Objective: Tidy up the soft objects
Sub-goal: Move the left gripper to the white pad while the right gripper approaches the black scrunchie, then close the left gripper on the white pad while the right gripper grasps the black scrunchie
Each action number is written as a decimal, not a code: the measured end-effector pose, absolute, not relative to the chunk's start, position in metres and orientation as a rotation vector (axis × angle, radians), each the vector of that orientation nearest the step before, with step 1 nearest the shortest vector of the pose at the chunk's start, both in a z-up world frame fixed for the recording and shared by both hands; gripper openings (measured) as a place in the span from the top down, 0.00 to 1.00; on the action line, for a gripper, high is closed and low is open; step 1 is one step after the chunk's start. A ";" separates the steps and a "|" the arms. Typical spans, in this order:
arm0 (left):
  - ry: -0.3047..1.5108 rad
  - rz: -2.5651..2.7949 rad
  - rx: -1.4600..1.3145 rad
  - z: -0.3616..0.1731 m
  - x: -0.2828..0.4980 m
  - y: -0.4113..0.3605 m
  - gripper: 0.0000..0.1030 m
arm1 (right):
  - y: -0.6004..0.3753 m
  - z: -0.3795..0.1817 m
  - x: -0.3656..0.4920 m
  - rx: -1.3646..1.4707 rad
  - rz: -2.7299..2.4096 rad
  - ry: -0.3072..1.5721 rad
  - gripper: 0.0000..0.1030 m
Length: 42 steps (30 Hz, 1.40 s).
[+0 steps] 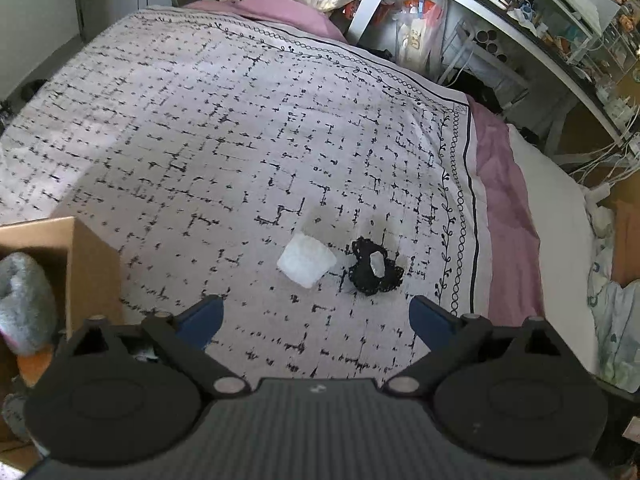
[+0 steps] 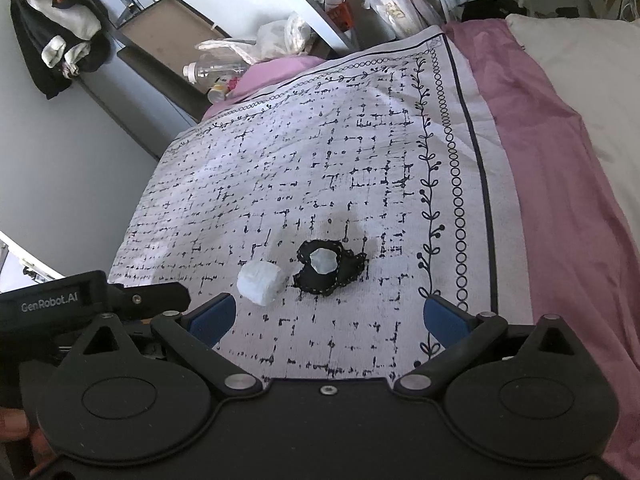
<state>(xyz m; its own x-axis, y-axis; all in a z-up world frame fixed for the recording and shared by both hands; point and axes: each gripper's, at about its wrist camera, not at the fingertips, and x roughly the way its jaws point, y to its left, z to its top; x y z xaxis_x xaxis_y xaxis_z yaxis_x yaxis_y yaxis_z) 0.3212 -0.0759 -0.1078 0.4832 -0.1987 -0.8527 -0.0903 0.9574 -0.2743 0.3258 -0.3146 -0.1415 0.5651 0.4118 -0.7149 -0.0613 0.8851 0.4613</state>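
one white pad [image 1: 307, 260]; one black pouch [image 1: 374, 267] (touching neither)

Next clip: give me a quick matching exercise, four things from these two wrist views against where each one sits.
Things:
1. white soft block
2. black lacy item
3. grey fuzzy item
4. clear plastic bottle

Places:
A. inside the cardboard box
B. beyond the far end of the bed, among clutter
C. on the patterned blanket, nearer the cardboard box
D. on the patterned blanket, nearer its leafy border

Pairs: 1-C, 2-D, 3-A, 4-B
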 end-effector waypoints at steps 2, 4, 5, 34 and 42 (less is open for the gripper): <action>1.074 -0.067 -0.308 -0.112 0.327 -0.076 0.03 | -0.313 -0.145 0.332 0.411 0.291 0.938 0.07; 1.077 -0.067 -0.309 -0.117 0.334 -0.076 0.03 | -0.311 -0.149 0.338 0.415 0.293 0.946 0.08; 1.078 -0.068 -0.310 -0.120 0.338 -0.076 0.04 | -0.311 -0.151 0.341 0.417 0.293 0.951 0.10; 1.188 -0.112 -0.300 -0.198 0.403 -0.083 0.48 | -0.283 -0.192 0.400 0.453 0.338 1.041 0.60; 1.172 -0.102 -0.285 -0.190 0.402 -0.072 0.49 | -0.272 -0.205 0.411 0.479 0.341 1.076 0.64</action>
<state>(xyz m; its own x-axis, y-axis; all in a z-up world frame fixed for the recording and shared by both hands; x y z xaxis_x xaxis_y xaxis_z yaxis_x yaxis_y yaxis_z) 0.4017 -0.0721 -0.1896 0.3883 -0.2264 -0.8933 -0.0693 0.9594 -0.2733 0.4111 -0.2725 -0.2048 0.4387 0.4886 -0.7542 -0.0346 0.8479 0.5291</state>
